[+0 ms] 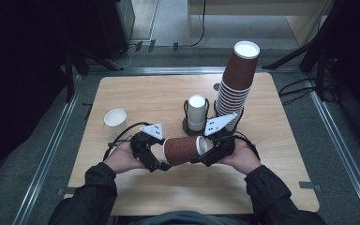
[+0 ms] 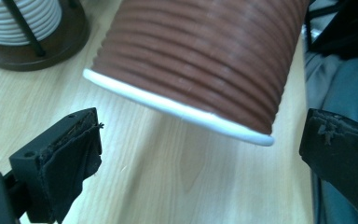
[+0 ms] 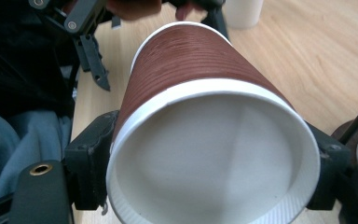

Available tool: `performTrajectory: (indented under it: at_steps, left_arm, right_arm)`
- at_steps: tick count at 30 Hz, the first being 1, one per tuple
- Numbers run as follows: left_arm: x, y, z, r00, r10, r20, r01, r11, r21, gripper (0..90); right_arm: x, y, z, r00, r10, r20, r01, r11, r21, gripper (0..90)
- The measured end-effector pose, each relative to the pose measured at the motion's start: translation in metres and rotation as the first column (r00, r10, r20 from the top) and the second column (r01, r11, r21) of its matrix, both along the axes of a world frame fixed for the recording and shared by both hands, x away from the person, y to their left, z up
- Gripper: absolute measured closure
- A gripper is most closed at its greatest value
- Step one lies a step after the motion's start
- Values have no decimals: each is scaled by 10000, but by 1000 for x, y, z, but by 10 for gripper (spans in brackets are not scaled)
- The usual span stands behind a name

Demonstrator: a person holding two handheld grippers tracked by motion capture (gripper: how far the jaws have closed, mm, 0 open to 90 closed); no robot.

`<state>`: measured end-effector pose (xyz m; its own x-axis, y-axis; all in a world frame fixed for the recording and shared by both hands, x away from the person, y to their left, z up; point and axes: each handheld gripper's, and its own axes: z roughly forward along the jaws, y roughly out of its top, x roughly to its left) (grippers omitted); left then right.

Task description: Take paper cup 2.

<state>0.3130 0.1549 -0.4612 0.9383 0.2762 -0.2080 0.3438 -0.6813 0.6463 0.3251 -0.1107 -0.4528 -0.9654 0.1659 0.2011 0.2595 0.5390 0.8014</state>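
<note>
Brown paper cup (image 1: 182, 150) lies sideways above the worktop (image 1: 140, 98), our right gripper (image 1: 207, 151) fingers pinching its rim end; our left gripper (image 1: 157, 161) fingers stand spread beside its base. We judge it light and crushable, best gripped gently near the stiffer rim.
</note>
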Motion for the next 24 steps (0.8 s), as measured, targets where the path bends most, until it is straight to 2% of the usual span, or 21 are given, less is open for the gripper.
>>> performTrajectory:
  at_steps: [6,10,14,19,24]
  left_arm:
    - [0,-4,-2,10000,41,39,-40,9999,-123,0]
    - [-1,-5,-2,10000,23,50,-21,9991,-428,0]
    - [-1,-7,1,10000,-14,14,15,9956,-942,0]
    - [-2,-11,1,9999,-138,-12,136,9942,-1068,0]
    - [-2,-9,4,9999,150,14,-148,9924,-1222,11]
  right_arm:
    - [-2,-3,6,10000,11,52,-14,9983,578,214]
    - [-3,-3,9,10000,74,17,-76,9948,1020,214]
    - [-4,0,9,9998,180,-85,-166,9897,1418,214]
    - [-5,5,7,9992,323,-253,-278,9862,1634,214]
    - [-4,6,5,9990,312,-311,-253,9842,1753,215]
